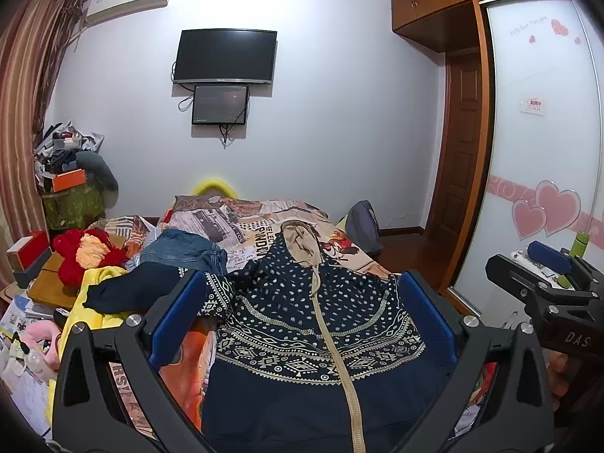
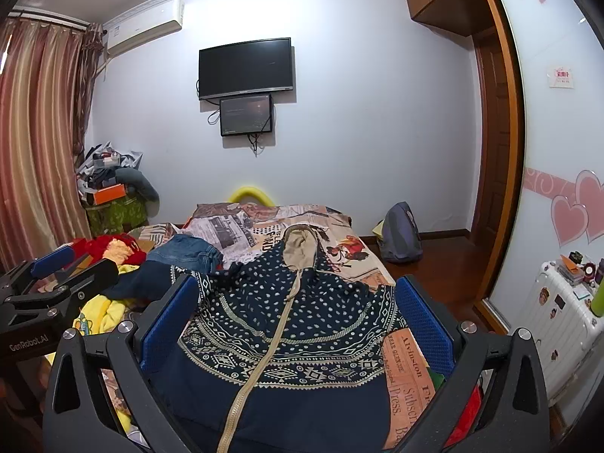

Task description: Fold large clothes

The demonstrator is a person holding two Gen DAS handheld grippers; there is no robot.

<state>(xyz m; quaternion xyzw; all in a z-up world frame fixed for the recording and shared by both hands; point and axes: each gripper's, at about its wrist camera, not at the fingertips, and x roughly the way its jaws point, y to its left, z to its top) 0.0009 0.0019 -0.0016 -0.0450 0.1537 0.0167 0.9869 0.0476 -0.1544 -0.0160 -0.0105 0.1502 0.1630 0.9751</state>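
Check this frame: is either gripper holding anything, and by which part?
Nothing is held. The left gripper and right gripper are both open above the navy patterned hoodie, fingers clear of fabric.

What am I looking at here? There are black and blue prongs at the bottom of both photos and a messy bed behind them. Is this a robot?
No robot: a person holds a handheld tool in each hand, and each carries a wide-angle camera looking out along its two blue-padded fingers. One picture comes from the left tool, the other from the right tool; each also glimpses the other at its edge. Both are open and hold nothing. On the bed lies a navy patterned hoodie, spread out with its beige zipper facing up, waiting to be folded. Beside it sit folded jeans and a yellow garment.
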